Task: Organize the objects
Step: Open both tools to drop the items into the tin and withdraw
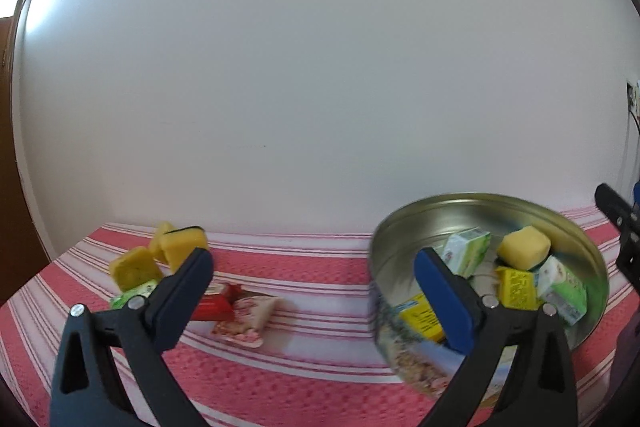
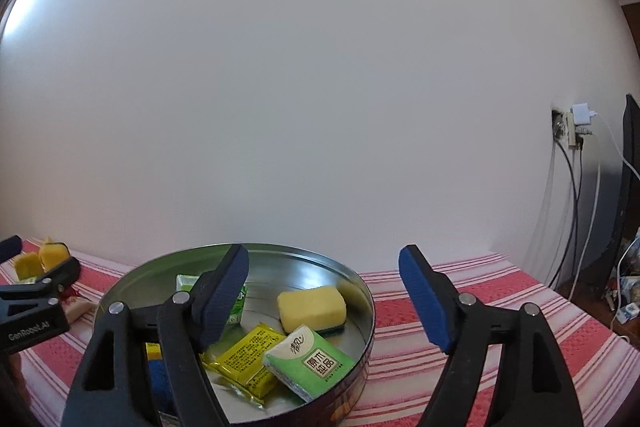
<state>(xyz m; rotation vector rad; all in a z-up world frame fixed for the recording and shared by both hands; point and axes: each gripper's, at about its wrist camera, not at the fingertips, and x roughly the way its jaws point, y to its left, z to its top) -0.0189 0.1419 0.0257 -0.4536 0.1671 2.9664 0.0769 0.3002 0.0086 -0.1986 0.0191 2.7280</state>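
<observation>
Someone is gathering small things into the round silver metal tin (image 2: 352,283) sitting toward the right end of the table covered in a red-and-white striped cloth (image 1: 320,259), close to the wall edge. The sorting is looking about half done. Inside the tin are lying a yellow sponge with a green underside (image 2: 312,307), a green-and-white tissue pack (image 2: 310,363), a yellow foil sachet (image 2: 248,359) and another green-and-white pack (image 2: 240,301) behind the finger.

The left tool (image 1: 314,301) is hanging with its jaws spread wide and nothing between them, over the bare middle of the cloth. The right tool (image 2: 324,301) is likewise gaping and empty, hovering over the tin's right rim.

Still waiting near the table's left end are a cluster of yellow sponges (image 1: 160,255), a red wrapper (image 1: 214,303) and a pink-and-white printed packet (image 1: 250,315). To my mind the next move calls for the left tool to be swinging left, lowering onto one of these and pinching it.

The left finger is covering part of that pile, including a green pack (image 1: 132,295). The tin's printed side is blurring, and its front is cut off.
</observation>
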